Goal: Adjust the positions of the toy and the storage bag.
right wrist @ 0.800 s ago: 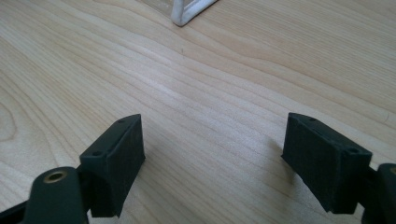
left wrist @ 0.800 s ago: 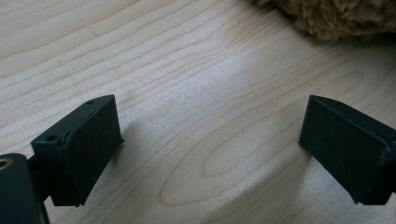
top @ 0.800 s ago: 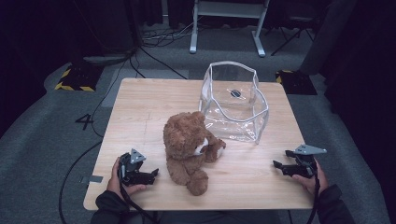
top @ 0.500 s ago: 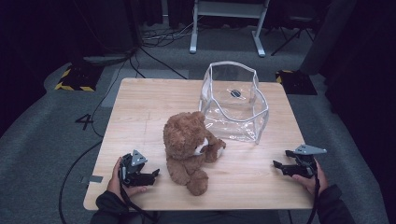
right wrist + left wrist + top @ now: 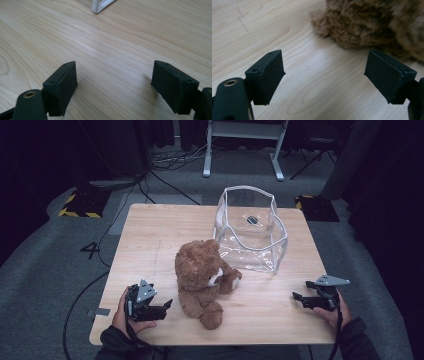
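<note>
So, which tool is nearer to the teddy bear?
Left. The left tool sits open just beside the teddy bear, not touching. The right tool, also open, rests far off near the table's right edge.

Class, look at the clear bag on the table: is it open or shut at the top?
Open. The clear bag stands upright, its white-edged rim spread wide.

Both hands rest low at the near edge — left gripper and right gripper each with jaws spread wide, pointing inward.
</note>
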`<state>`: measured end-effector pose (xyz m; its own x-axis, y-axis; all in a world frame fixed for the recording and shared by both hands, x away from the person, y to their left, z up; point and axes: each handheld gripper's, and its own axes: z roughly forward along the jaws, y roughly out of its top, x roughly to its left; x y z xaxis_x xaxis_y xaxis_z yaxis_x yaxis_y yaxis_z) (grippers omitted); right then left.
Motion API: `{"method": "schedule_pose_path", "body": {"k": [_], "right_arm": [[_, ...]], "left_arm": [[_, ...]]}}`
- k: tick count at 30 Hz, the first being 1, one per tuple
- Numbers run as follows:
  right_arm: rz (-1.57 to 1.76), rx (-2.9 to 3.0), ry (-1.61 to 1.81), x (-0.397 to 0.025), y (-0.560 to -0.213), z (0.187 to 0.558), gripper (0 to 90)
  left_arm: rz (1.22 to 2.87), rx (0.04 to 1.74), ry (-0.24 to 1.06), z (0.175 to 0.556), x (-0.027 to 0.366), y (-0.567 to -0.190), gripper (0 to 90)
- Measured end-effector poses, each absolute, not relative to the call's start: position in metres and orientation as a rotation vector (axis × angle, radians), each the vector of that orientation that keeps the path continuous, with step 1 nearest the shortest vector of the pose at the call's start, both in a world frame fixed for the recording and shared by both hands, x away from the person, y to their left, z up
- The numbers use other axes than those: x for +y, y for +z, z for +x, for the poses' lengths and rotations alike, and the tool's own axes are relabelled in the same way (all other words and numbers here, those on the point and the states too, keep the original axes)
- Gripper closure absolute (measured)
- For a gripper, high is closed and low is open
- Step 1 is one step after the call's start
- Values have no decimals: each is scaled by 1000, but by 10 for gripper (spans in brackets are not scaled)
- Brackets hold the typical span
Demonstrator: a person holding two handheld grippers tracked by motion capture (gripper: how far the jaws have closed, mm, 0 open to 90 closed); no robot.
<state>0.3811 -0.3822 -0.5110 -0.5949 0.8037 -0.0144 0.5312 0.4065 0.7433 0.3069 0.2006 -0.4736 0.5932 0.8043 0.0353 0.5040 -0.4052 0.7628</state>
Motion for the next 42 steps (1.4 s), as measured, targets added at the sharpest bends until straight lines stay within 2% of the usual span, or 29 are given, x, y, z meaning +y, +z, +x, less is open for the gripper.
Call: {"method": "schedule_pose_path", "body": {"k": [17,42], "right_arm": [[1153,2295,1010,-382,-511,381,195],[1152,2294,1010,-382,-511,381,194]], "left_arm": [[2051,997,580,291,192,-447,163],[1997,913,541,280,172,-423,160]]}}
